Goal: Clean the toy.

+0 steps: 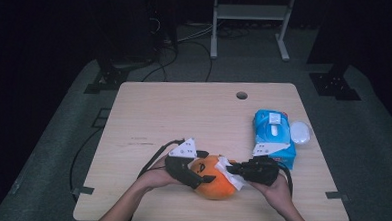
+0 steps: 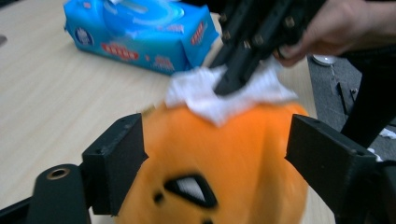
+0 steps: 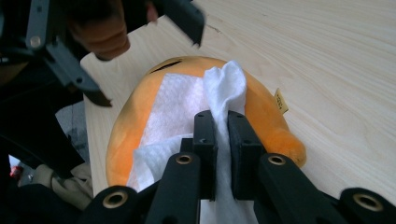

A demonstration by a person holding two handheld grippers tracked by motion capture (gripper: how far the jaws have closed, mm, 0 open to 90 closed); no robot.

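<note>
right gripper [image 3: 222, 140] pinching white wipe [image 3: 187, 107] on orange plush [image 2: 224, 158]; left gripper [image 2: 219, 154] jaws spread around plush.

Orange plush toy [image 3: 261, 112]: soft matt fabric, short fuzzy nap, small cloth tag. White wipe [image 3: 187, 107]: thin, matt, finely dimpled, crumpled. Table [image 1: 184, 115]: pale wood-grain top, smooth, low sheen. Blue wipes pack [image 2: 140, 35]: glossy plastic film. Gripper jaws: matt black plastic, brass-coloured rivets.

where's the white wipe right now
In the high view the white wipe lies on the orange plush toy near the table's front edge, pinched by the right gripper.
</note>
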